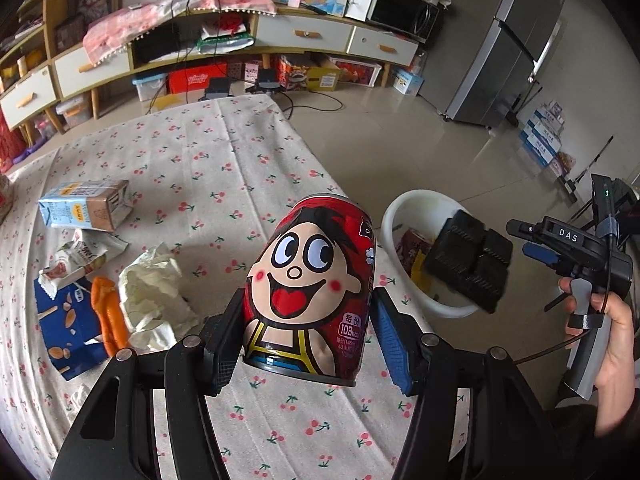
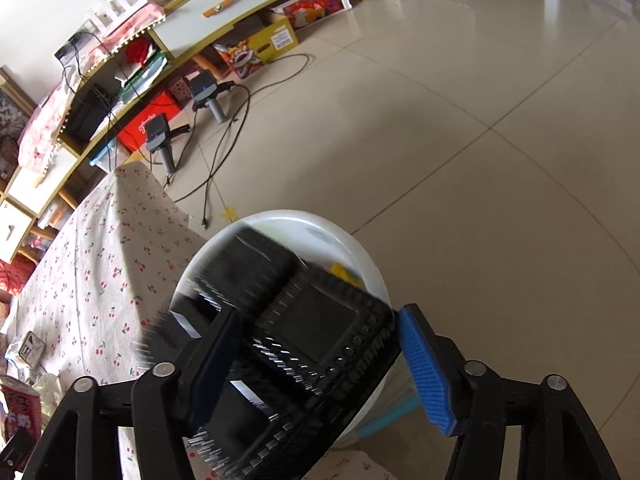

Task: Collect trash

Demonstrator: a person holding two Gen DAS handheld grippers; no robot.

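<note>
Beside crumpled tissue (image 1: 154, 292) and wrappers (image 1: 76, 256), the left gripper (image 1: 308, 344) clamped a red milk can (image 1: 308, 284); the right gripper (image 2: 320, 372), spread apart, straddled a black plastic tray (image 2: 304, 332) blocking the white bin (image 2: 320, 232).

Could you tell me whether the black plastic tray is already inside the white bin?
Partly: the black tray hangs over the white bin's rim, blurred by motion.

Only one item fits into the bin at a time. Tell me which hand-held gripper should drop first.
Right. The right hand-held gripper has its black plastic tray already over the white bin. The left hand-held gripper holds the red can above the table.
</note>
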